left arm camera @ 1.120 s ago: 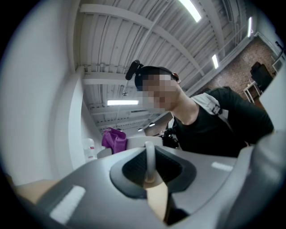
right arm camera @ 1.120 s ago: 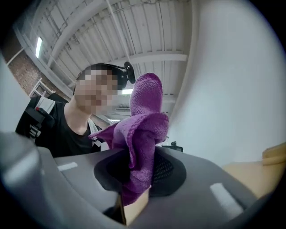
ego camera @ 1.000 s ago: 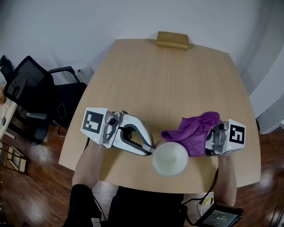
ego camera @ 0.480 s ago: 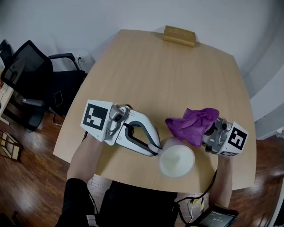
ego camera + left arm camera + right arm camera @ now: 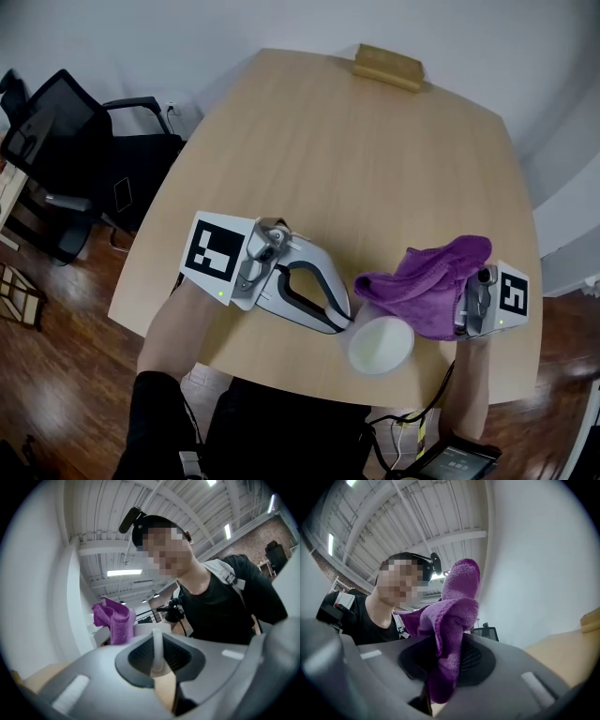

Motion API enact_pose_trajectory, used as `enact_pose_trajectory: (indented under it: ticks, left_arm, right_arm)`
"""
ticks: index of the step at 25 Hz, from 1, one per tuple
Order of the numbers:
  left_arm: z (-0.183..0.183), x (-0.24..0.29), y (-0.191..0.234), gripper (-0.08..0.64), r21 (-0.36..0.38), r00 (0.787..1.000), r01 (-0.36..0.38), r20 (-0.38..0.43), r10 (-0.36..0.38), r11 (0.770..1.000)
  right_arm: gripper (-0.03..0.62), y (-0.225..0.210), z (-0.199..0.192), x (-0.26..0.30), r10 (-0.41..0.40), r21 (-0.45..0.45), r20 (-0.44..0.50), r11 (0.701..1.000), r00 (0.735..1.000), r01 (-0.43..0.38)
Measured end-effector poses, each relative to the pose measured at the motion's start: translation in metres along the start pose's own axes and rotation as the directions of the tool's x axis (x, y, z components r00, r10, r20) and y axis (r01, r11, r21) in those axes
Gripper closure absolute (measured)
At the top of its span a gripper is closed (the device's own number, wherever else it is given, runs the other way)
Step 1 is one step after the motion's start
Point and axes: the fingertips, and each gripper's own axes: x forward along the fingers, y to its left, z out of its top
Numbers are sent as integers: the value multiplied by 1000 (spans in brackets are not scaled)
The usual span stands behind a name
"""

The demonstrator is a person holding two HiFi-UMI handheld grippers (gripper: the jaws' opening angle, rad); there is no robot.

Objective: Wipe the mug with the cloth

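Note:
In the head view a white mug point(image 5: 380, 345) hangs over the table's near edge with its mouth facing up. My left gripper point(image 5: 349, 325) is shut on the mug's handle, which shows in the left gripper view as a thin white handle point(image 5: 157, 651) pinched between the dark pads. My right gripper point(image 5: 452, 314) is shut on a purple cloth point(image 5: 427, 289), whose folds drape against the mug's far right rim. The right gripper view shows the cloth point(image 5: 452, 620) bunched between the jaws and rising above them. The cloth point(image 5: 115, 623) also shows beyond the mug in the left gripper view.
The wooden table point(image 5: 375, 169) stretches away from me, with a small wooden block point(image 5: 388, 66) at its far edge. A black office chair point(image 5: 66, 159) stands to the left on the wood floor. A dark device point(image 5: 459, 461) hangs at my lower right.
The right gripper drew the cloth up and off the mug, then brought it back against the mug's far right rim. The left gripper and mug stayed near the table's front edge.

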Motion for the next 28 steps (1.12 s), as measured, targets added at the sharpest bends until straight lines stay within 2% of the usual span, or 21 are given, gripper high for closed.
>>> enact_pose_trajectory:
  ticks: [4,9,11,13,14,16,18,19,22,28]
  left_arm:
    - [0,4,2,497,-14,999,-13,37,13,1000]
    - [1,6,4,497,4,999,-20,35,19,1000]
    - [0,8,3,495,9,1000,-16,26,16,1000]
    - [-2,12,1,495,12,1000,-10,20,10,1000]
    - [-2,13,1,495,12,1000,-6,18,6,1000]
    - [-3,13,1,495,10,1000,0,14,0,1000]
    - [-4,13,1,495,4,1000,-1,7,1,1000]
    - [-5,12,1,495,0,1000,-5,5,5,1000]
    - [-5,12,3,495,-7,1000,-26,16,26,1000]
    - [-1,12,3,497,12,999,-31,31,30,999]
  right_arm:
    - [517,-25,-36,-13,-97,-36,-111,995,989,93]
    - [516,-47,-68,-20,-213,-84,-268,977,940,197]
    - [515,-49,-64,-25,-243,-98,-264,970,934,225]
    - [515,-49,-47,-32,-263,-98,-192,964,945,248]
    - [515,-47,-32,-35,-259,-94,-126,964,958,248]
    - [515,-35,4,-41,-202,-82,46,975,978,205]
    - [515,-13,34,-45,-109,-71,185,990,977,124]
    - [515,-2,44,-46,-68,-66,221,994,973,85]
    - [517,15,44,-46,-9,-78,211,997,978,26]
    - [517,7,-8,-19,15,20,32,1000,999,-16]
